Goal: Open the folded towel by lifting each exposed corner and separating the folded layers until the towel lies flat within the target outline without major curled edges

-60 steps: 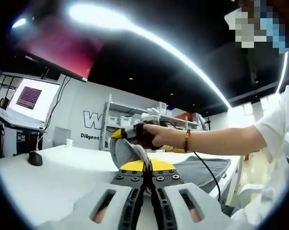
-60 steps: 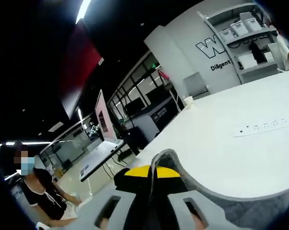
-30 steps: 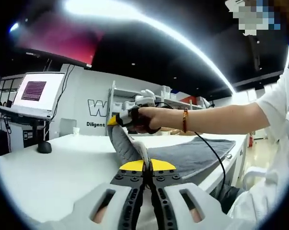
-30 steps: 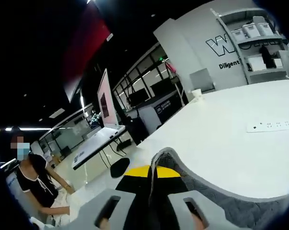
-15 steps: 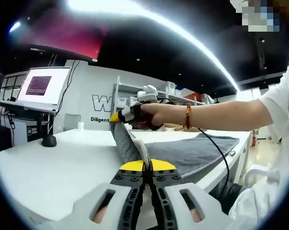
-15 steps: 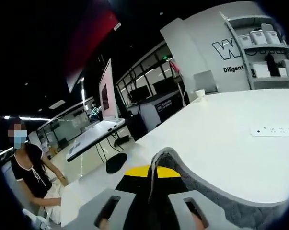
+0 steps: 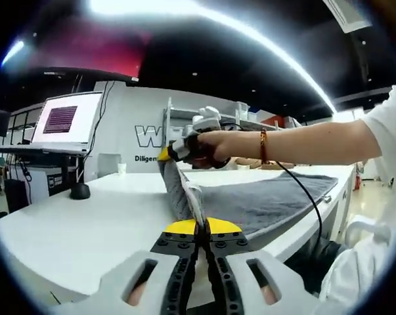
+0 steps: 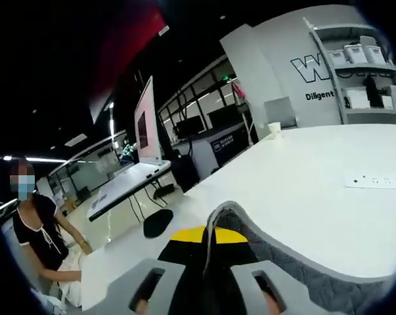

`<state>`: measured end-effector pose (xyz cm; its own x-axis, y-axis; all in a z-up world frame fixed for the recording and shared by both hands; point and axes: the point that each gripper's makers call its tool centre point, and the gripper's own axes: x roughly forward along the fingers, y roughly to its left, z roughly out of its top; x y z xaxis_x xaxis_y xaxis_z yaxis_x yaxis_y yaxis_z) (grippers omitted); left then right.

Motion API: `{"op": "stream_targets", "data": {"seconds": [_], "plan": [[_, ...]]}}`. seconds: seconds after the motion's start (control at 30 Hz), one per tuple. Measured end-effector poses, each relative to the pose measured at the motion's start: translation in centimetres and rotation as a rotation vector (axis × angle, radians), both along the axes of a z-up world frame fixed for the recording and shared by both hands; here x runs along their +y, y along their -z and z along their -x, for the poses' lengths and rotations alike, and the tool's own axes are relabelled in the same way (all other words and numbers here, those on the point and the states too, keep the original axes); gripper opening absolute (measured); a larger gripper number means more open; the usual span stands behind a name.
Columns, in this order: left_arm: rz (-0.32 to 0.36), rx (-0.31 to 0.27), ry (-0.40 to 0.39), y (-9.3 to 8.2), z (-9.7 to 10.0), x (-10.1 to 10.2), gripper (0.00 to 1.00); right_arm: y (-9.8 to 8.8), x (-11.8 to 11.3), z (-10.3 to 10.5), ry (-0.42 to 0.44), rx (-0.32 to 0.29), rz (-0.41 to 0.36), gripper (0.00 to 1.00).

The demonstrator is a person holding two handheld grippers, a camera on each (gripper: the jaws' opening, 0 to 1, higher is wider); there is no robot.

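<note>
Both grippers' fingers are closed on the grey terry towel: the left gripper pinches its edge above the white worktop. The right gripper clamps another corner, raised above the same worktop.

table open ahead | obstacles: power strip, cup

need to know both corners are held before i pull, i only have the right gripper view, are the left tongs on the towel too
Observer: Yes, the left tongs are shut on the grey towel.
Operator: and mine from outside?
Observer: The right tongs hold the same edge raised above the white table.
Operator: the rest of it?
Observer: It lies on the table, reaching the near edge, where a black cable hangs.
</note>
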<state>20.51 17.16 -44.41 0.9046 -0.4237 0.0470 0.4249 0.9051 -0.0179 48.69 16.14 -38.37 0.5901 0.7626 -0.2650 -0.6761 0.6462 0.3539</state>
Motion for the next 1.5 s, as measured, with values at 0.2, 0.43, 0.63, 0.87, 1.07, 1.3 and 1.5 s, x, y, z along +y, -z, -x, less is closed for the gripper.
{"op": "stream_targets", "data": {"seconds": [0.2,0.43,0.63,0.87,1.07,1.3,1.5], "plan": [[-0.035,0.024,0.002,0.4,0.3,0.1,0.02,0.4,1.1,-0.1,-0.012,0.015,0.005,0.0],[-0.043,0.03,-0.007,0.4,0.5,0.4,0.02,0.7,2.0,-0.3,-0.013,0.005,0.026,0.0],[-0.057,0.046,-0.018,0.9,0.6,0.8,0.03,1.4,2.1,-0.1,-0.015,0.015,0.031,0.04],[-0.058,0.055,-0.034,1.1,0.8,1.5,0.05,1.8,2.6,0.3,-0.035,0.013,0.024,0.08],[-0.063,0.064,-0.044,1.3,0.9,2.1,0.05,2.2,3.1,0.8,-0.065,0.003,0.043,0.15],[-0.043,0.072,-0.054,1.5,1.1,2.9,0.06,2.2,3.6,1.2,-0.101,-0.015,0.052,0.23],[-0.037,0.074,-0.072,1.4,1.1,3.4,0.08,2.3,3.9,1.4,-0.133,-0.035,0.066,0.31]]}}
